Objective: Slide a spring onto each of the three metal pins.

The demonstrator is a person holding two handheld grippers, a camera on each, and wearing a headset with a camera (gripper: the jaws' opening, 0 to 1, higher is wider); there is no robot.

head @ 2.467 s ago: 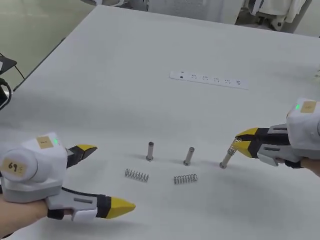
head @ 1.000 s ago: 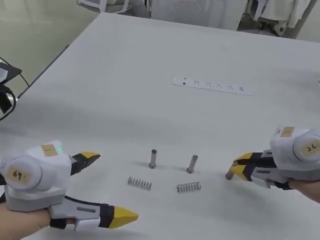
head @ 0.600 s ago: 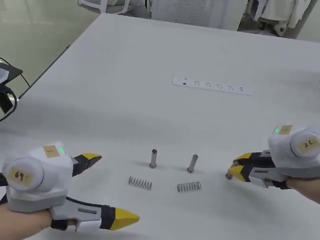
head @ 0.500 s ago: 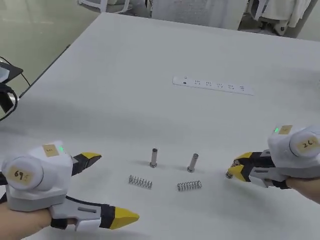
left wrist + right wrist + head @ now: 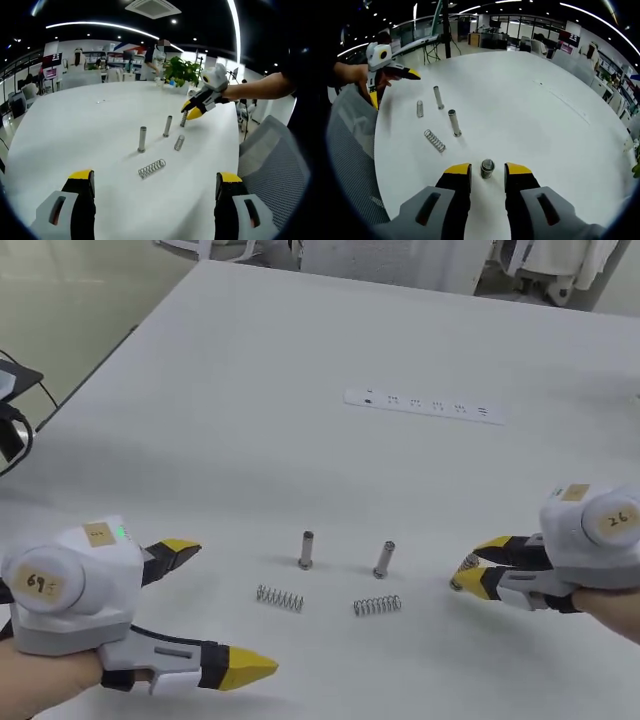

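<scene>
Head view. White tabletop [image 5: 250, 420] carrying three upright metal pins in a row, two loose springs lying flat just in front of them, and a white power strip [image 5: 421, 405] well behind.

Left pin [image 5: 306, 549]: bare shaft, upright, well apart from both tongs.

Middle pin [image 5: 384, 558]: bare shaft, upright, beside the left pin.

Right pin [image 5: 459, 582]: upright, at the right end of the row, with fitted spring [image 5: 467, 563] coiled around its shaft.

Left loose spring [image 5: 279, 598]: flat on the tabletop, just in front of the left pin, not touching it.

Right loose spring [image 5: 377, 605]: flat on the tabletop, just in front of the middle pin, not touching it.

Right tongs [image 5: 480, 565]: held in from the right, low over the tabletop, yellow tips parted, one on each side of the right pin. In the right gripper view, a narrow gap visible between each tip and the pin: flanking, not clamping.

Left tongs [image 5: 212, 610]: held at the near left, tips spread wide, well apart from pins and springs. In the left gripper view, aimed along the row of pins toward the right tongs.
</scene>
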